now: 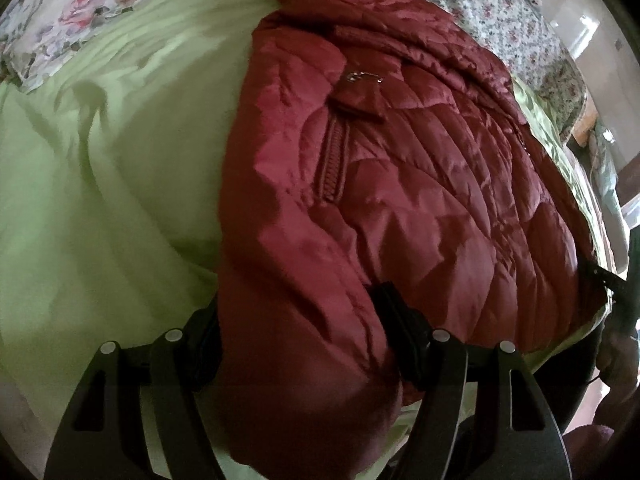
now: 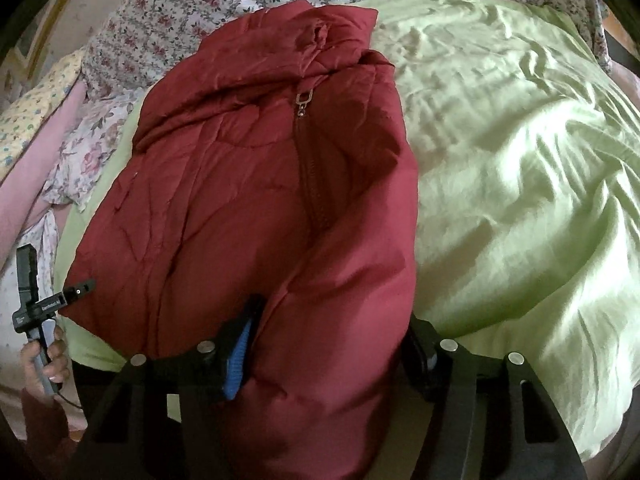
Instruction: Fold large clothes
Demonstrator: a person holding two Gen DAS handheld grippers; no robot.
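A dark red quilted puffer jacket lies folded lengthwise on a light green sheet. My left gripper is shut on a thick fold of the jacket's near hem. In the right wrist view the same jacket shows its front zipper and collar at the far end. My right gripper is shut on the jacket's other near corner, a thick bunch of fabric between its fingers. The left gripper also shows at the jacket's left edge, held by a hand.
The green sheet covers a bed. Floral bedding and pillows lie along the far side. A pink cloth is at the left in the right wrist view. The bed's edge runs close below both grippers.
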